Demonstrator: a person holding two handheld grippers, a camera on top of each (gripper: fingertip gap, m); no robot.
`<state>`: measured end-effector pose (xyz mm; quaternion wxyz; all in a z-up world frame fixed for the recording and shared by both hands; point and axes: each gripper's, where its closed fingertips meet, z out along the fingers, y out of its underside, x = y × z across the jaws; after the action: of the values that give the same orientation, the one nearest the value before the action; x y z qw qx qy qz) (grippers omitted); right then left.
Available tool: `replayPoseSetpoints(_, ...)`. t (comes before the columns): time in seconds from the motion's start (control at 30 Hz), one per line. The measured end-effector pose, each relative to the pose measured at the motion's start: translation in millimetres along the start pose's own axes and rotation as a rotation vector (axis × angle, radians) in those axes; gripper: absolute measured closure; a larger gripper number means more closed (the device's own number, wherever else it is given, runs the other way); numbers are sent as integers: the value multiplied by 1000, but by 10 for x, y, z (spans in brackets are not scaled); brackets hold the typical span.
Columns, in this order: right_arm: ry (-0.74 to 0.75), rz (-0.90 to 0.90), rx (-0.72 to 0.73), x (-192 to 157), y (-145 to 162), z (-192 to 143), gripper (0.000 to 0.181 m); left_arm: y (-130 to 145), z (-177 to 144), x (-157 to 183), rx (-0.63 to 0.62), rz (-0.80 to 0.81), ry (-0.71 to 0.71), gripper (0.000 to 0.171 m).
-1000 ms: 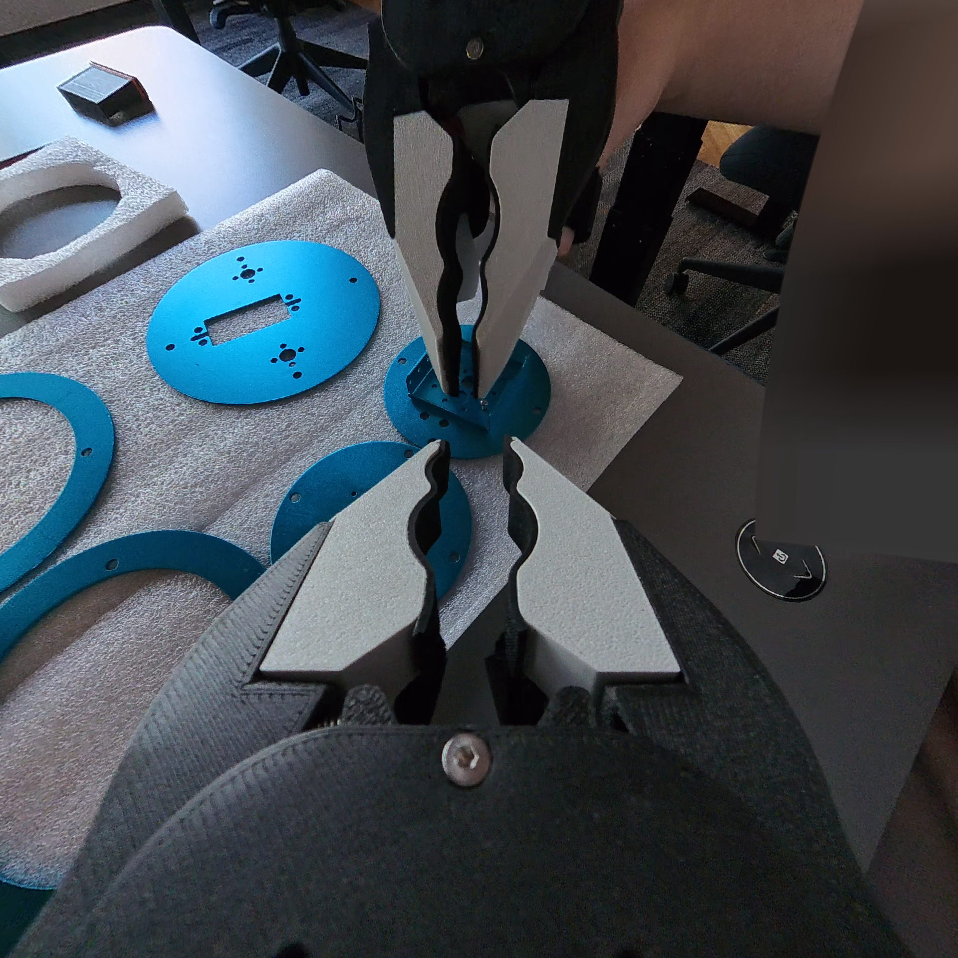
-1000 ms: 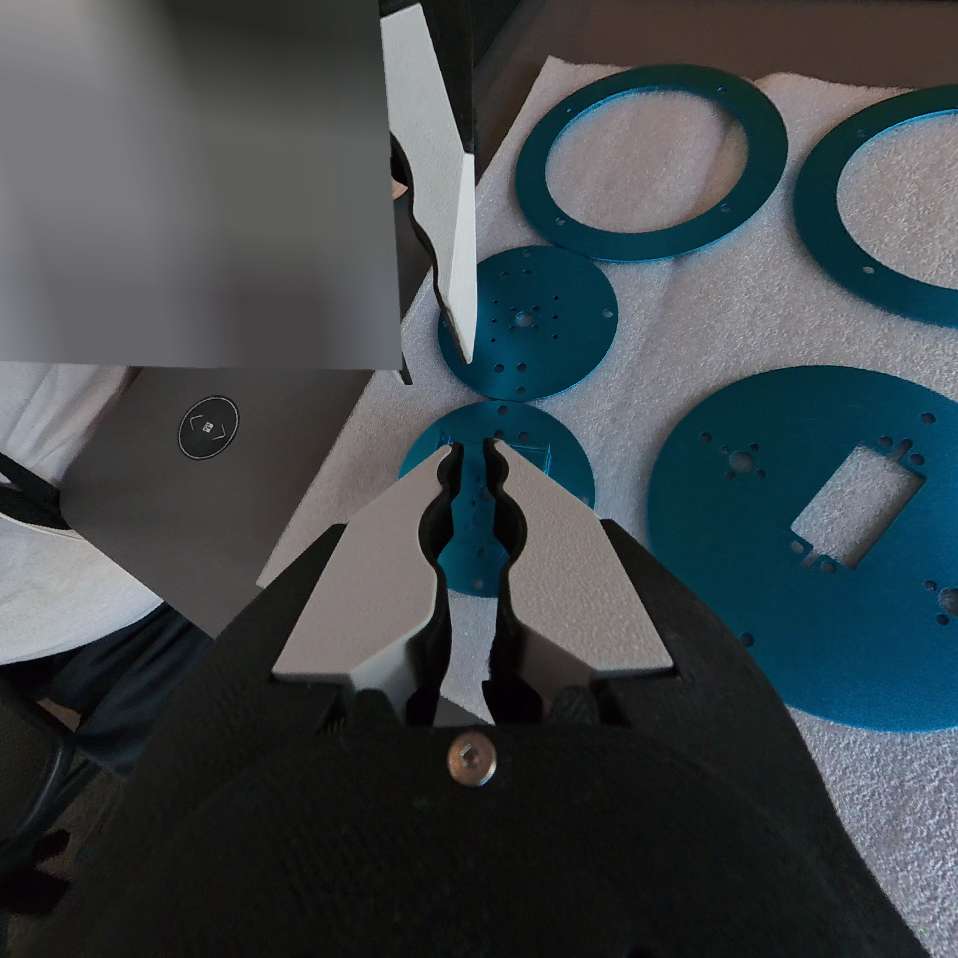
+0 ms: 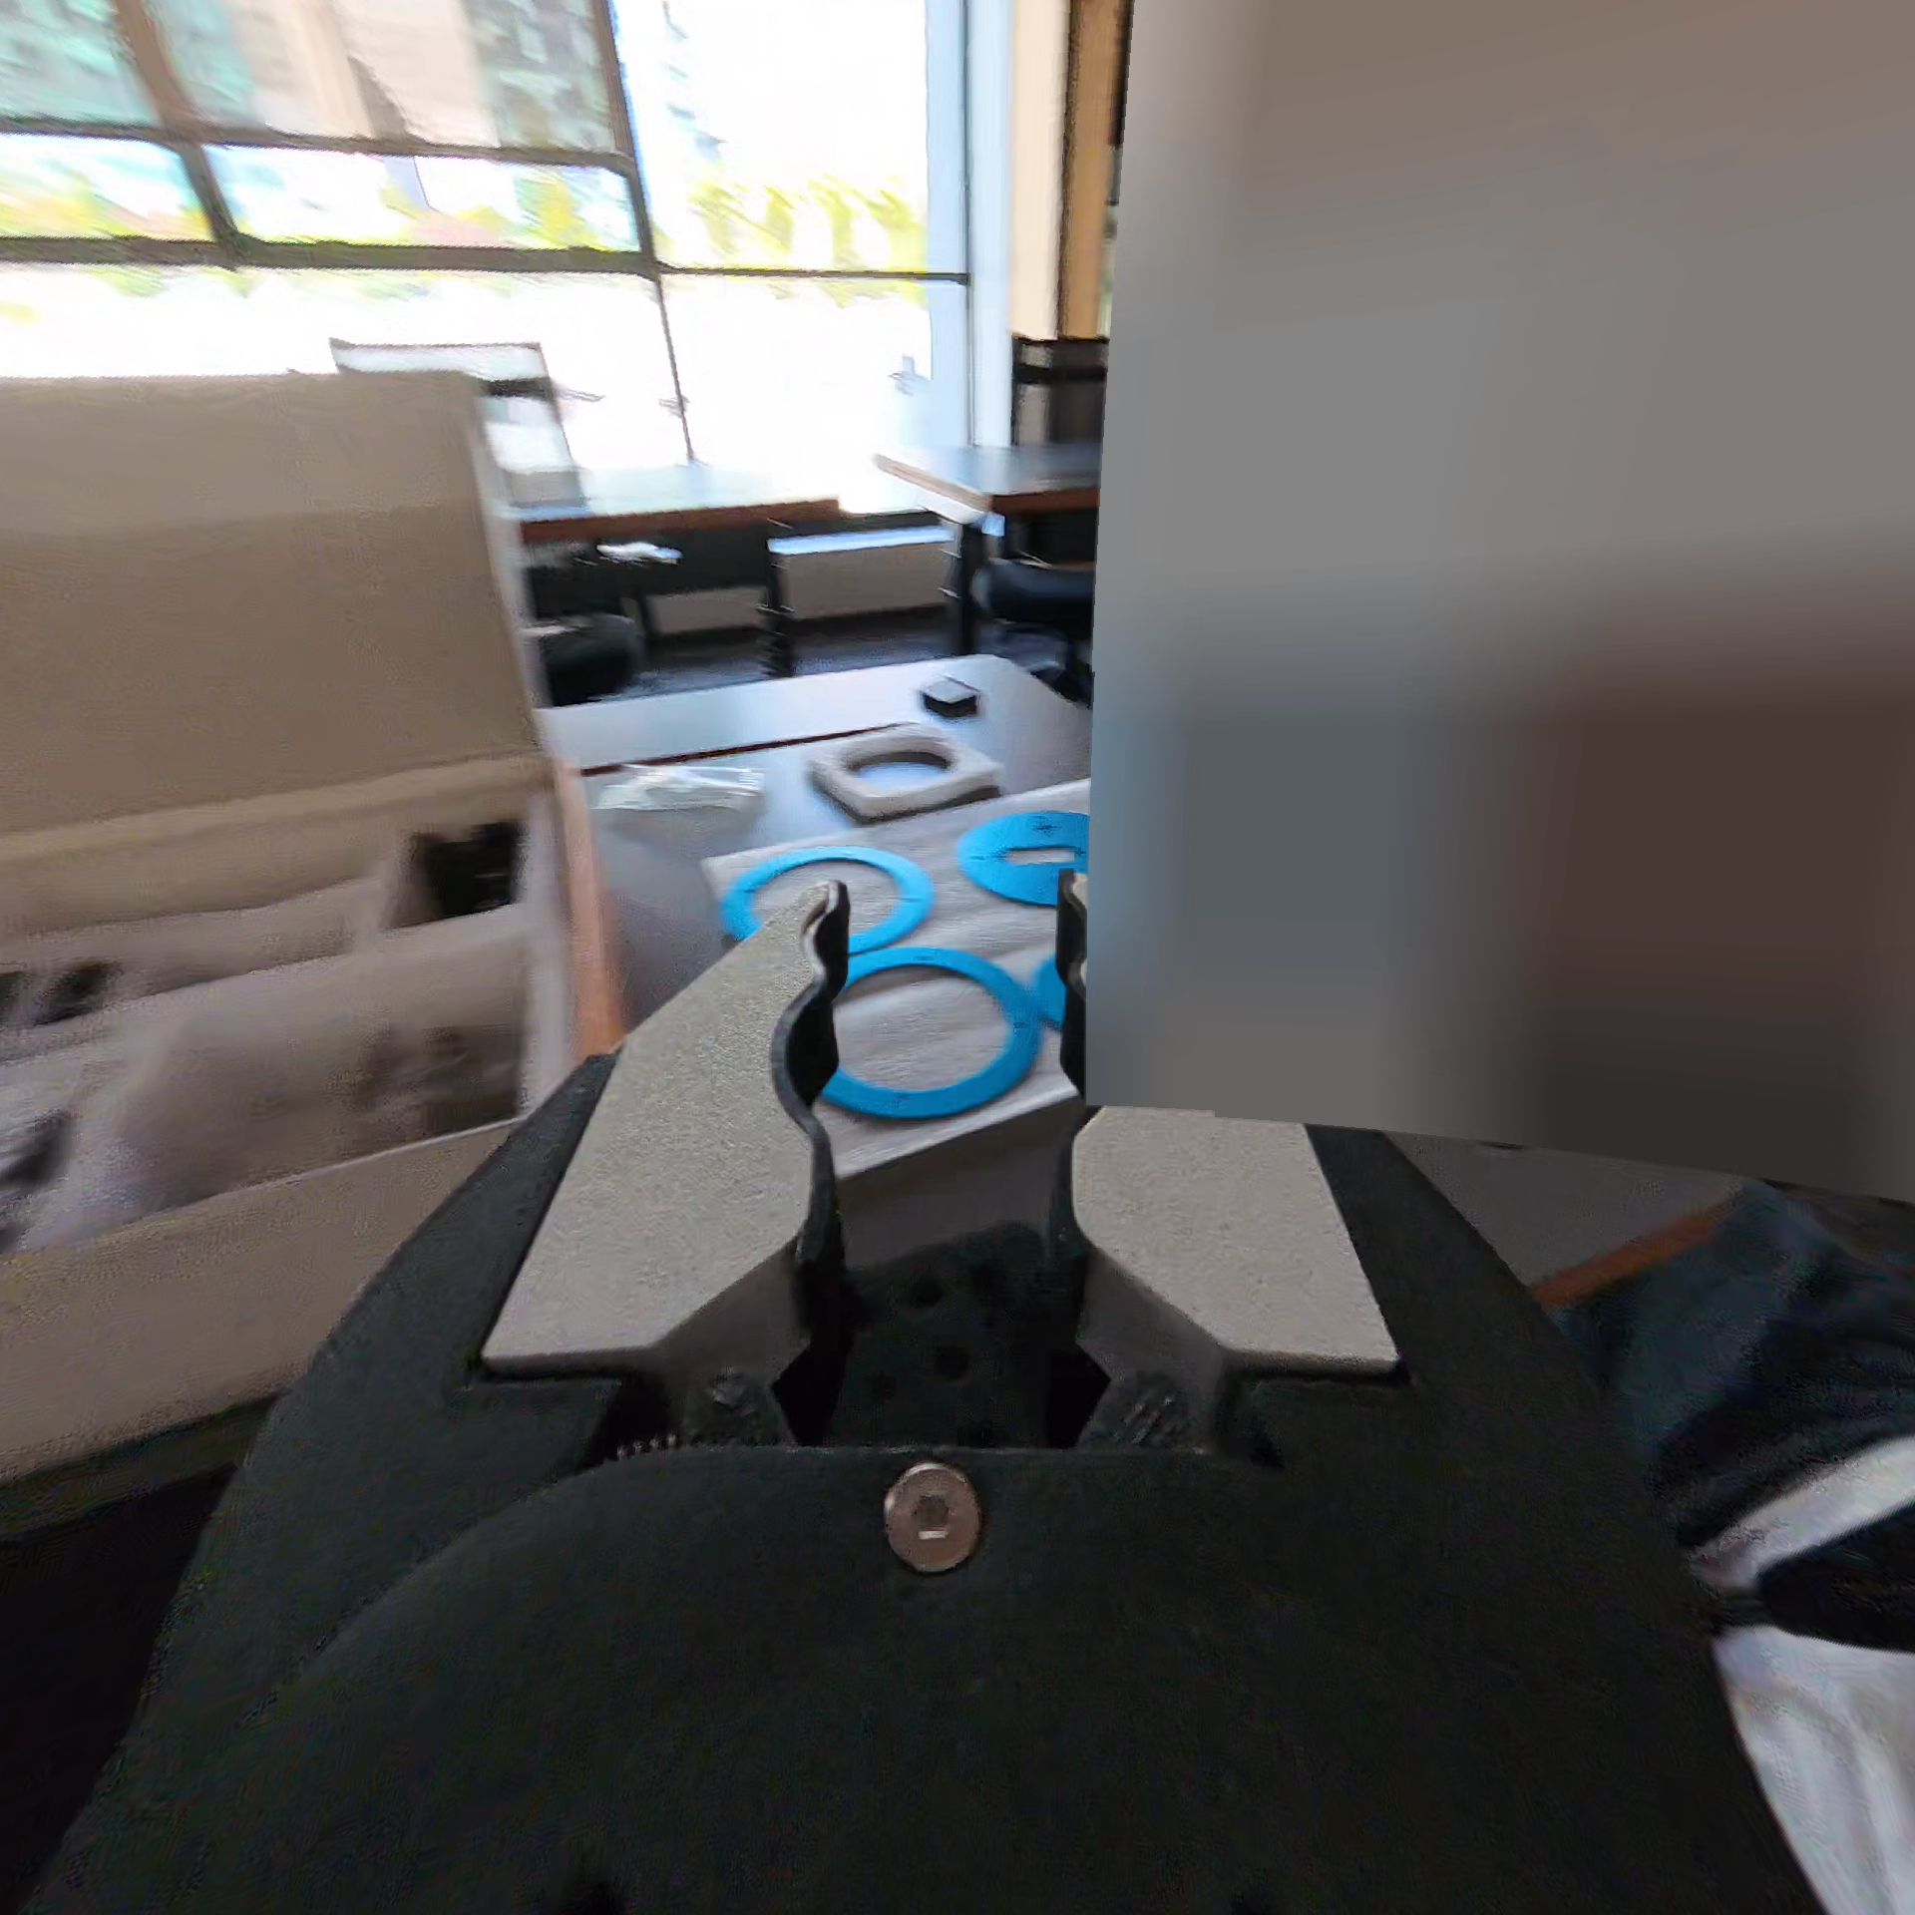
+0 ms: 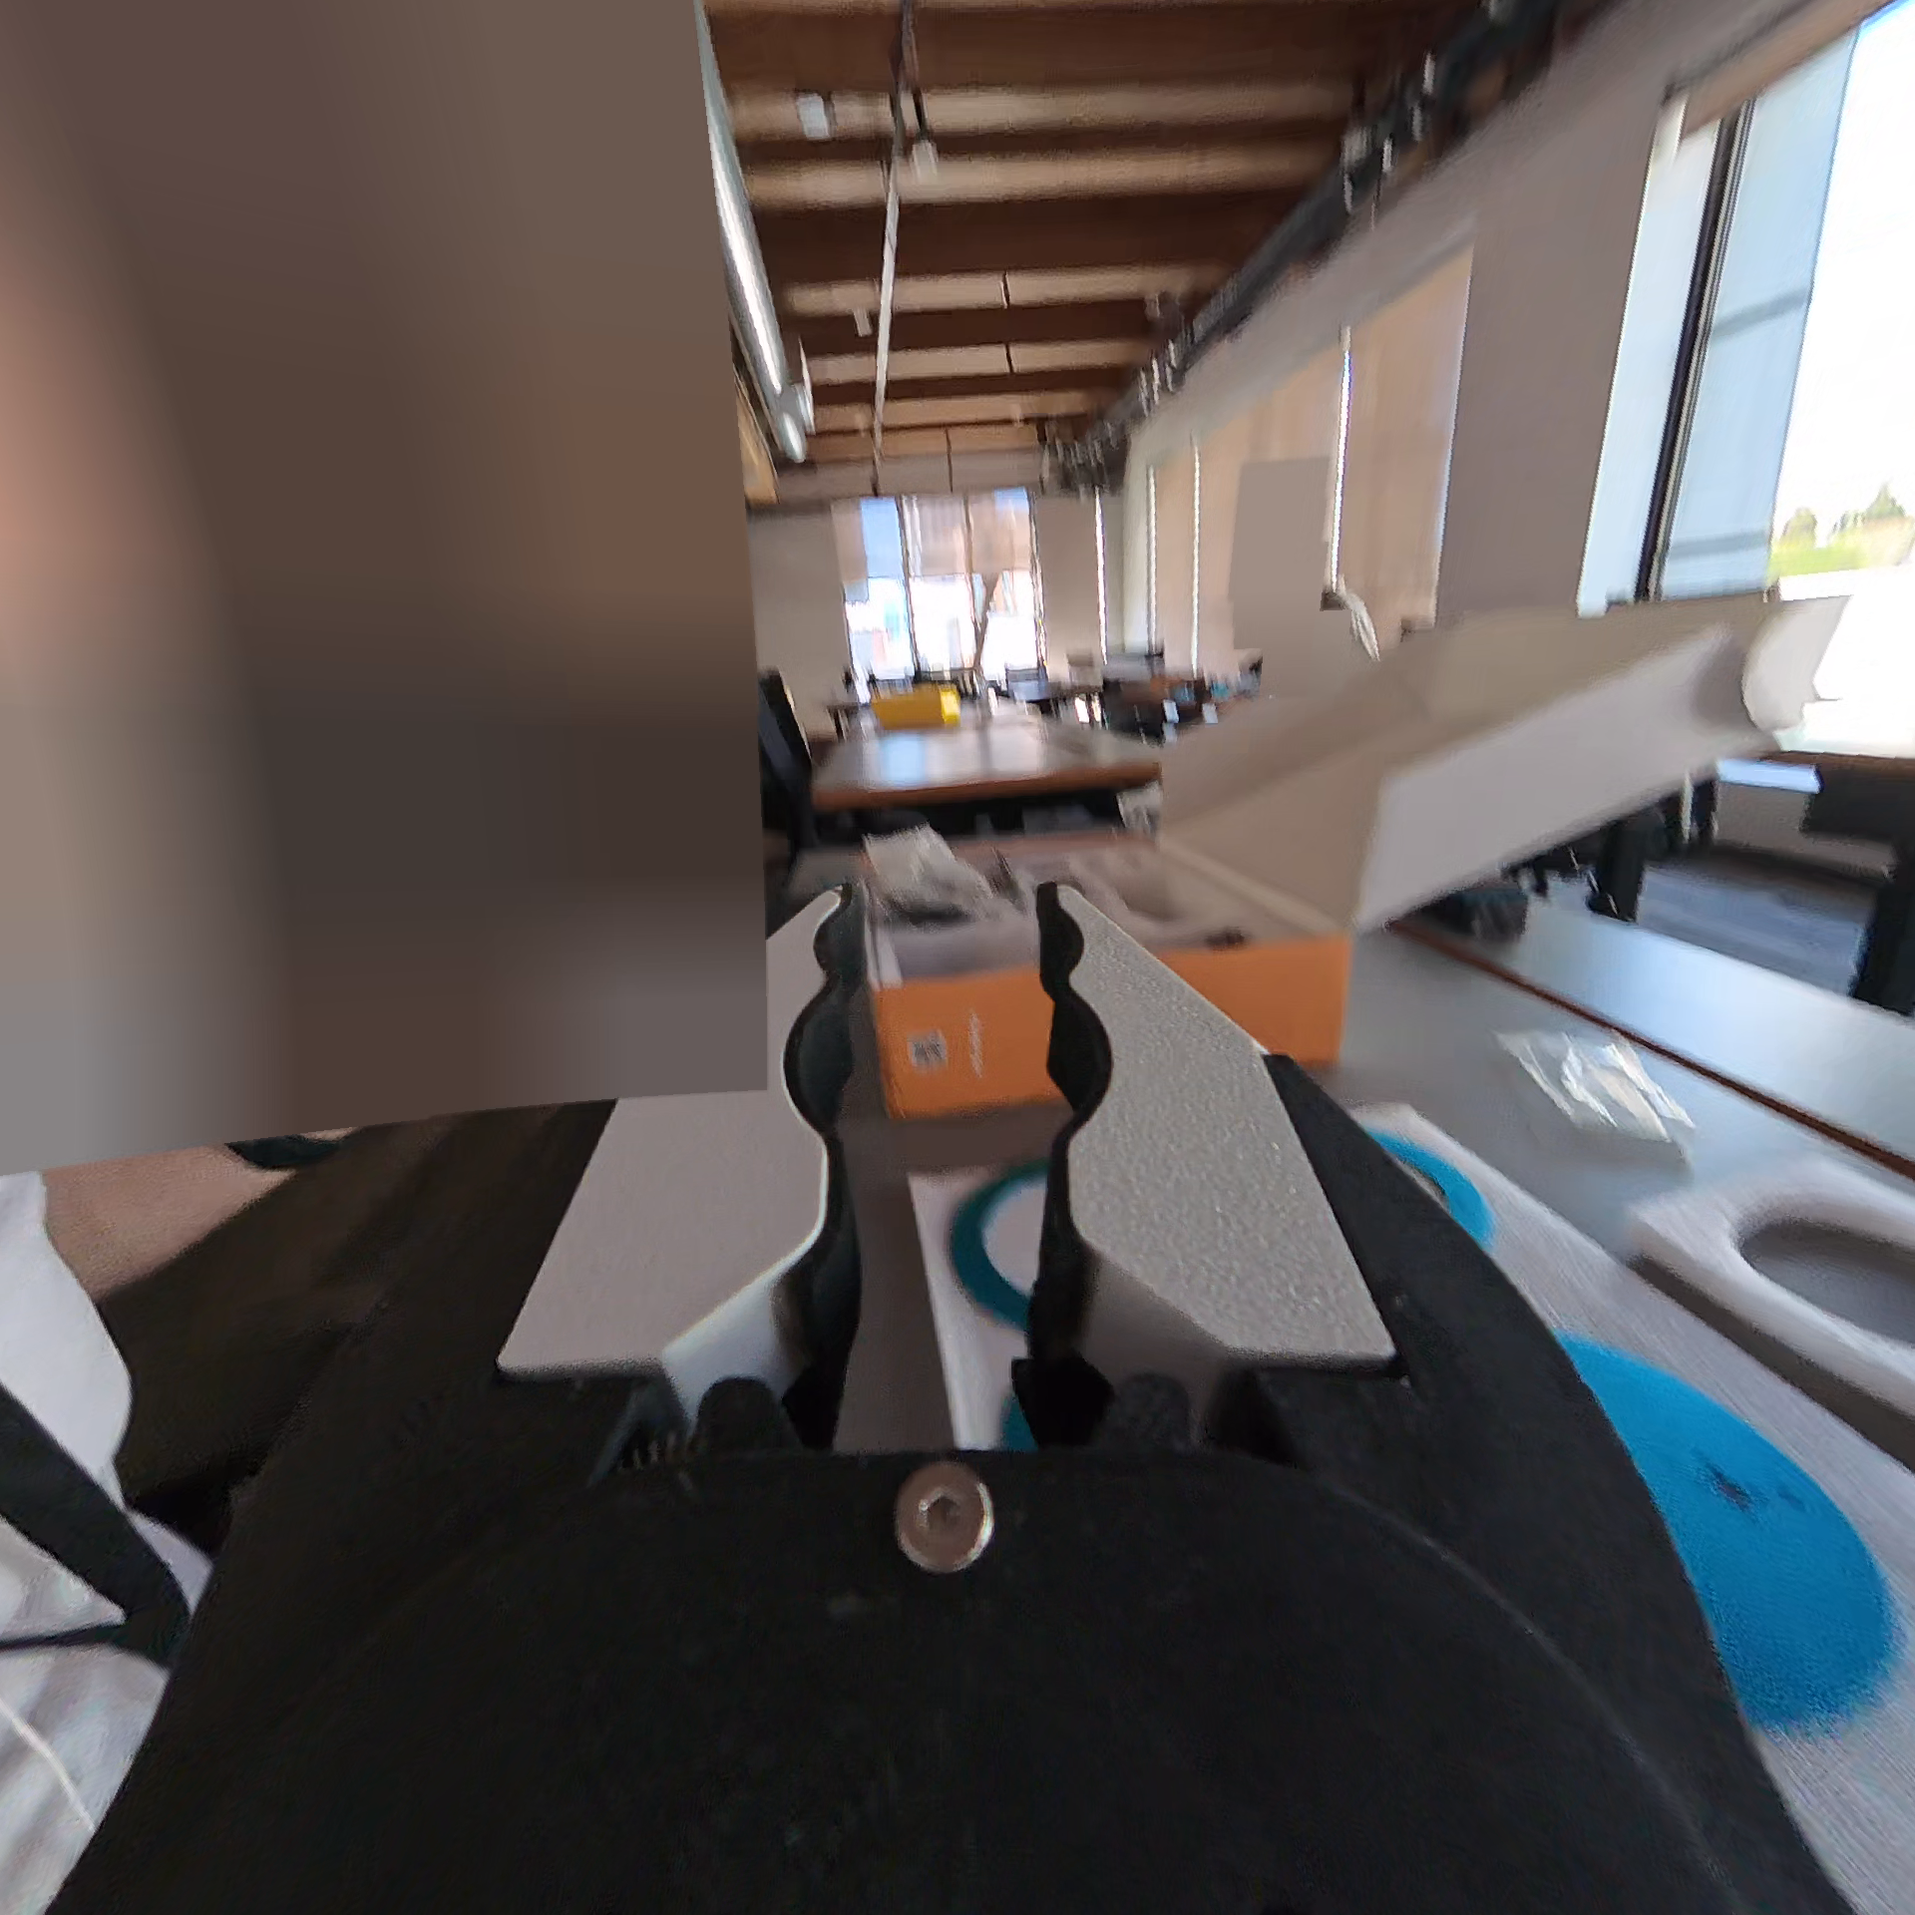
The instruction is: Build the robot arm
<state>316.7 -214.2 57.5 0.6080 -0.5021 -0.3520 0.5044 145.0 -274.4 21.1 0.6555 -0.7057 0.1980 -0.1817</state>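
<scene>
My left gripper [image 3: 948,912] is open and empty, held level above the table's near edge. Beyond its fingers two blue rings [image 3: 933,1098] [image 3: 748,899] and a blue disc with a rectangular hole [image 3: 1021,855] lie on a white foam sheet [image 3: 979,938]. My right gripper [image 4: 945,902] is open and empty, also level, and points at an open orange box [image 4: 1036,1036]. A blue disc [image 4: 1741,1534] and a teal ring [image 4: 974,1244] lie on the foam sheet below and to its right. Both views are motion-blurred.
A large open cardboard box [image 3: 259,725] stands at the left. A white foam frame [image 3: 902,772] [image 4: 1813,1264], a clear plastic bag [image 3: 674,788] [image 4: 1596,1078] and a small black box [image 3: 948,696] lie on the table. A person's white sleeve [image 4: 41,1347] is close by.
Both grippers have lifted away from the small blue discs and tilted up to look across the room. Their jaws stand wider apart than before.
</scene>
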Motion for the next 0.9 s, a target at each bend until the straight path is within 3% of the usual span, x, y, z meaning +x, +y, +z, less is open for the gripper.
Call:
replayPoseSetpoints(0.03, -19, 0, 56, -136, -111, 27, 151, -86, -285, -255, 26, 11, -99, 130)
replayPoseSetpoints(0.1, -31, -1, 80, -362, -183, 86, 159, -189, -881, -805, 65, 33, -297, 129)
replayPoseSetpoints(0.17, 5, -23, 28, -511, -129, 145, 164, -176, -1428, -1390, 17, 51, -452, 128)
replayPoseSetpoints(0.3, 87, -137, -38, -815, -114, 153, 167, 6, -2387, -2865, -253, 138, -697, 138)
replayPoseSetpoints(0.4, 188, -172, -80, -995, -84, 125, 157, 154, -2802, -4025, -425, 41, -718, 141)
replayPoseSetpoints(0.5, 312, -196, -122, -1166, 73, 100, 156, 277, -2795, -4966, -472, -148, -564, 144)
replayPoseSetpoints(0.53, 355, -192, -150, -1217, 173, 101, 156, 340, -2785, -5292, -507, -169, -556, 139)
replayPoseSetpoints(0.6, 455, -177, -217, -1300, 398, 106, 156, 542, -2721, -5855, -598, -146, -533, 141)
replayPoseSetpoints(0.67, 560, -142, -299, -1377, 634, 123, 155, 895, -2699, -6370, -747, -103, -529, 130)
replayPoseSetpoints(0.77, 654, -107, -352, -1528, 850, 279, 155, 1392, -2621, -6911, -890, -91, -459, 126)
replayPoseSetpoints(0.9, 655, 13, -379, -1670, 1051, 691, 153, 1740, -2457, -7289, -902, -129, -332, 129)
